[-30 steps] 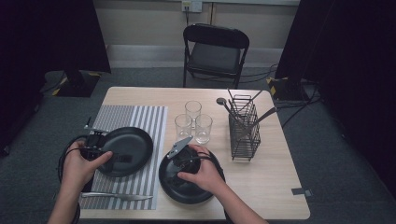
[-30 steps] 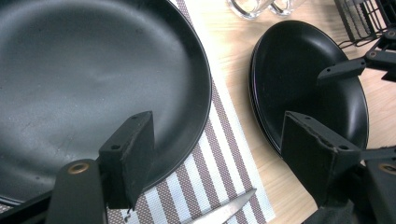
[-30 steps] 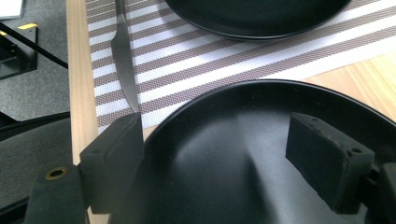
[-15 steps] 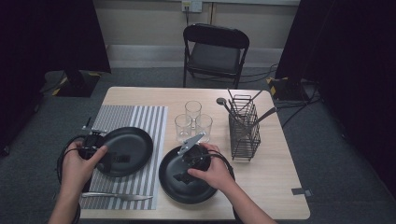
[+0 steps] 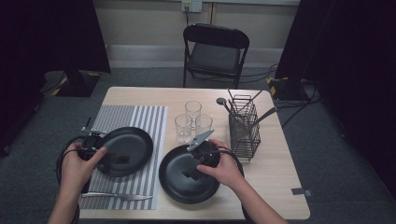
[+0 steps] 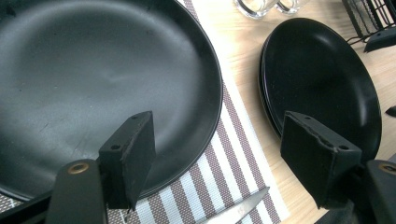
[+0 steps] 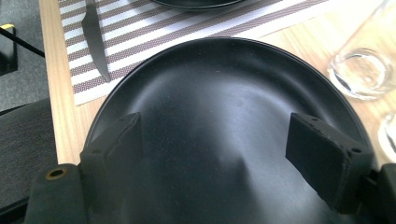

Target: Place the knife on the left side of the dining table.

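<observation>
Setting places, judging by the layout. Left gripper (image 5: 114, 160) hovering over the left plate (image 5: 133, 140) on the striped mat (image 5: 149, 116), jaws wide apart, nothing between them; knife (image 5: 116, 196) on the mat, nearer the person than this gripper. Right gripper (image 5: 192, 171) poised above the right plate (image 5: 175, 186) on bare wood, jaws likewise spread and empty, glasses (image 5: 193, 122) ahead of it. Likely next: dropping the right jaws across the plate's rim, closing firmly, then lifting level, clear of the glasses.

Knife (image 6: 236, 208) handle beyond picture edge
</observation>
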`<move>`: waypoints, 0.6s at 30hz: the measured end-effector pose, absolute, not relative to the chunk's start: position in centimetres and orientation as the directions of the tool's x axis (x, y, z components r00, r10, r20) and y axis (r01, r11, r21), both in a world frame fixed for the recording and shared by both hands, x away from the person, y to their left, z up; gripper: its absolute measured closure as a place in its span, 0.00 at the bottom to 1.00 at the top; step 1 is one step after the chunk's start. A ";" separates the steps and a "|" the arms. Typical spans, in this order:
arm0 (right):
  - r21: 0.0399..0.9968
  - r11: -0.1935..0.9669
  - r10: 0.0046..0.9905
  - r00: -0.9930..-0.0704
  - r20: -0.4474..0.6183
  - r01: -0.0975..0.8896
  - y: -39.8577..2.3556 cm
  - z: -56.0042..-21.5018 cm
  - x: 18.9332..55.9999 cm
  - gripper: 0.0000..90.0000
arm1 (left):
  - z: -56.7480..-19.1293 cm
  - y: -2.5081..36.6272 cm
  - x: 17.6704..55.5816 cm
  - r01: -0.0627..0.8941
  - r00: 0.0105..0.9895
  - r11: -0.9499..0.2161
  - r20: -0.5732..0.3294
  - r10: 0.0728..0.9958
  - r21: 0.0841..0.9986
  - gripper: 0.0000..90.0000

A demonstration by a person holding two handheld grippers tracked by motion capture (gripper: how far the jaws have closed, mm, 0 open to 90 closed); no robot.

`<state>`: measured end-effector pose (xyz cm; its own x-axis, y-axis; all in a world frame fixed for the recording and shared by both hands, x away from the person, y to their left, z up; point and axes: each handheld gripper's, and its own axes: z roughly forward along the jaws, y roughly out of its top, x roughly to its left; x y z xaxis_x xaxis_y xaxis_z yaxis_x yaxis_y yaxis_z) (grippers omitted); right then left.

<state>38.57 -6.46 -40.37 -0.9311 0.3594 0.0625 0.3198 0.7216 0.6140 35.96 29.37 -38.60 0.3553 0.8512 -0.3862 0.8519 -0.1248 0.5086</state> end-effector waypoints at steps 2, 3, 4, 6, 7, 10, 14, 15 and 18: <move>0.611 0.723 0.363 -0.930 0.059 0.321 -6.8 -40.3 38.7 0.21 | -38.6 29.5 35.9 0.851 0.358 -0.127 -0.388 0.849 0.509 0.29; 0.609 0.728 0.359 -0.932 0.052 0.315 -7.1 -40.2 38.7 0.21 | -38.6 29.5 35.9 0.851 0.358 -0.127 -0.388 0.849 0.509 0.29; 0.606 0.727 0.368 -0.928 0.053 0.323 -7.2 -40.1 38.7 0.21 | -38.5 29.6 36.0 0.852 0.352 -0.120 -0.388 0.852 0.509 0.29; 0.607 0.726 0.370 -0.927 0.051 0.323 -7.5 -39.9 38.7 0.21 | -38.6 29.7 36.0 0.852 0.360 -0.126 -0.393 0.846 0.509 0.29; 0.609 0.725 0.370 -0.928 0.050 0.322 -7.7 -39.9 38.7 0.21 | -38.6 29.7 36.1 0.852 0.360 -0.129 -0.388 0.849 0.508 0.29; 0.608 0.725 0.376 -0.926 0.045 0.324 -8.1 -39.6 38.8 0.21 | -38.6 29.6 36.1 0.853 0.357 -0.128 -0.386 0.851 0.506 0.29; 0.601 0.726 0.386 -0.921 0.046 0.334 -8.7 -39.3 38.7 0.21 | -38.7 29.5 36.2 0.855 0.357 -0.130 -0.387 0.850 0.502 0.29; 0.604 0.724 0.385 -0.922 0.047 0.333 -8.9 -39.3 38.7 0.21 | -38.7 29.4 36.2 0.853 0.361 -0.135 -0.384 0.850 0.504 0.29; 0.605 0.719 0.394 -0.918 0.049 0.341 -9.4 -39.2 38.8 0.21 | -38.7 29.4 36.1 0.855 0.363 -0.140 -0.383 0.850 0.499 0.29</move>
<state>38.80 -9.39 -39.22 -0.9179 0.3938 0.0489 0.3408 0.7192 0.6055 36.10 29.38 -38.74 0.3629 0.8495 -0.3828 0.8550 -0.1403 0.4993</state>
